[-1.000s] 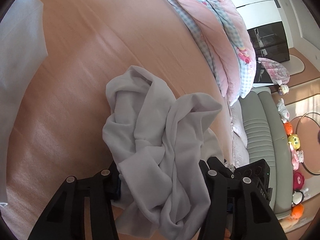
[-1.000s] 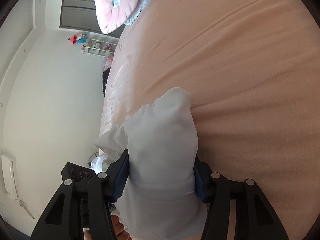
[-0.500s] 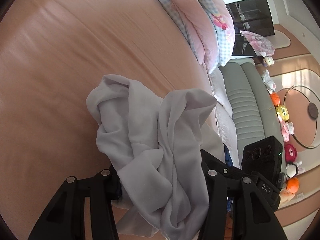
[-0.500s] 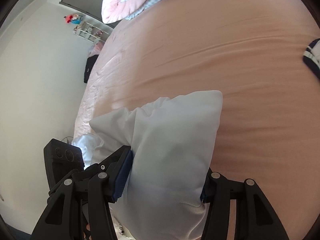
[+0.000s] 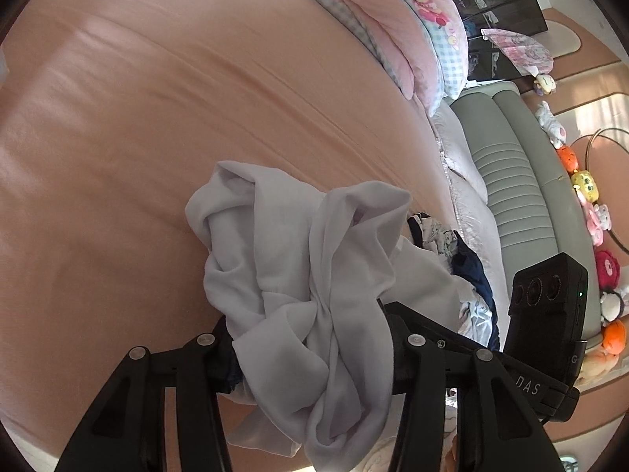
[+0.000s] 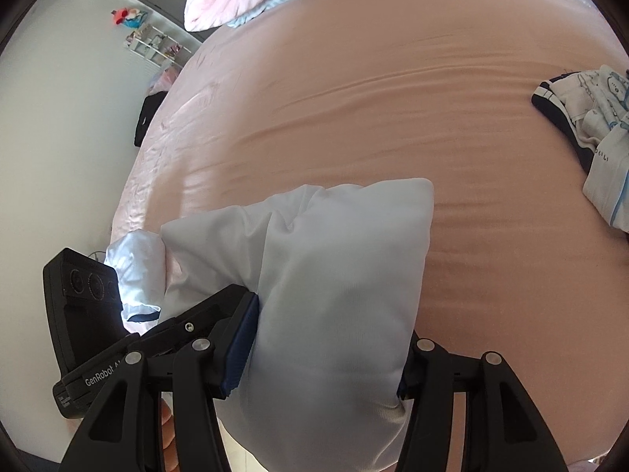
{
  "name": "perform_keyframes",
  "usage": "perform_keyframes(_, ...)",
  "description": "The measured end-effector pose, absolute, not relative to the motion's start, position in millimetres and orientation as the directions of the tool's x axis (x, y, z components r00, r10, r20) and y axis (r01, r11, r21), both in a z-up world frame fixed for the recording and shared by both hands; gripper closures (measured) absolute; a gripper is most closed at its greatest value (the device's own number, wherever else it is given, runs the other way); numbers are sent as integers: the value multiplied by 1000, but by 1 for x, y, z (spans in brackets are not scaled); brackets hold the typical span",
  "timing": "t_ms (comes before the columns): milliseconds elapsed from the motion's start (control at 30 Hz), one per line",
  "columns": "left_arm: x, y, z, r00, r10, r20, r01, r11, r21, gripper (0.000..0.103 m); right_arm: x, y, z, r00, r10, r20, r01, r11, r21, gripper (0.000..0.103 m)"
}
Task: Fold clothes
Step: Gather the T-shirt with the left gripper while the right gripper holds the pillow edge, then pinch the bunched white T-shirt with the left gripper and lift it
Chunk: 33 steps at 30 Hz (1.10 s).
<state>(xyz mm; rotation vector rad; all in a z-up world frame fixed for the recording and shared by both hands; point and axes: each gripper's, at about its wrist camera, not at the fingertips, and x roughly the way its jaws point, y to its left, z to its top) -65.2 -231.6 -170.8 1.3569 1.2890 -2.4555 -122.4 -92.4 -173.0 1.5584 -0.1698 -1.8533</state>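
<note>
A crumpled white garment hangs in twisted folds over the pink bed sheet. My left gripper is shut on this bunched part, fabric spilling out below the fingers. In the right wrist view another part of the same white garment stands up in a smooth puffed fold, and my right gripper is shut on it, blue pads pressing both sides. Each gripper's black camera body shows at the edge of the other's view: the right one, the left one. A fingertip shows under the left one.
A pile of navy and white printed clothes lies on the sheet at the right, also seen behind the white garment. A pink and checked quilt lies at the far end. A grey padded bench with plush toys runs alongside.
Both grippers have risen and rolled while still holding the white garment, which now hangs higher off the sheet. The printed clothes pile has come into both views.
</note>
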Motion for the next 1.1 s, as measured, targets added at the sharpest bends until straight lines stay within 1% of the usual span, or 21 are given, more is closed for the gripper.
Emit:
perform_keyframes(100, -66, -223, -154, -578, 244, -778, 373, -770, -518, 51, -118, -87, -170, -44, -552, -833, 455, -753, 475, 42)
perform_keyframes(167, -65, -213, -140, -560, 159, -813, 346, -847, -403, 46, -117, -84, -170, -46, -545, -837, 466, -753, 465, 41)
perform_keyframes(200, -64, -209, -135, -549, 135, -825, 338, -867, -367, 40, -116, -83, -170, -47, -544, -838, 471, -752, 462, 41)
perform_keyframes(233, -64, -206, -130, -539, 111, -835, 329, -885, -330, 30, -115, -81, -170, -49, -542, -839, 475, -752, 458, 41)
perform_keyframes(267, -64, -205, -126, -531, 94, -842, 326, -895, -305, 26, -115, -81, -171, -53, -538, -842, 480, -753, 450, 40)
perform_keyframes(333, -64, -205, -121, -542, 42, -839, 339, -903, -264, 25, -115, -79, -169, -67, -525, -848, 489, -758, 431, 31)
perform_keyframes(433, -65, -202, -115, -538, -42, -842, 363, -913, -187, 25, -116, -75, -167, -85, -517, -852, 492, -765, 416, 30)
perform_keyframes(533, -67, -202, -119, -525, -32, -851, 347, -921, -179, 25, -121, -64, -166, -98, -526, -845, 475, -771, 425, 29)
perform_keyframes(633, -69, -206, -127, -519, 40, -854, 336, -909, -247, 25, -124, -51, -166, -113, -523, -845, 472, -776, 417, 23)
perform_keyframes(700, -73, -204, -134, -517, 143, -844, 296, -895, -333, 25, -126, -44, -167, -99, -546, -832, 466, -764, 446, 22)
perform_keyframes(800, -73, -209, -142, -510, 169, -843, 311, -878, -364, 25, -128, -37, -171, -60, -595, -802, 450, -733, 510, 21)
perform_keyframes(867, -75, -211, -146, -498, 131, -857, 321, -890, -322, 25, -128, -37, -171, -67, -598, -798, 455, -731, 509, 21)
perform_keyframes(967, -83, -209, -150, -487, 39, -872, 308, -927, -213, 25, -128, -37, -172, -70, -597, -799, 457, -731, 506, 21)
perform_keyframes(1033, -91, -211, -155, -479, 4, -878, 319, -931, -178, 24, -128, -39, -176, -56, -590, -805, 457, -732, 505, 21)
perform_keyframes(1100, -98, -217, -158, -485, 13, -875, 330, -923, -197, 24, -129, -41, -179, -48, -583, -811, 453, -737, 503, 21)
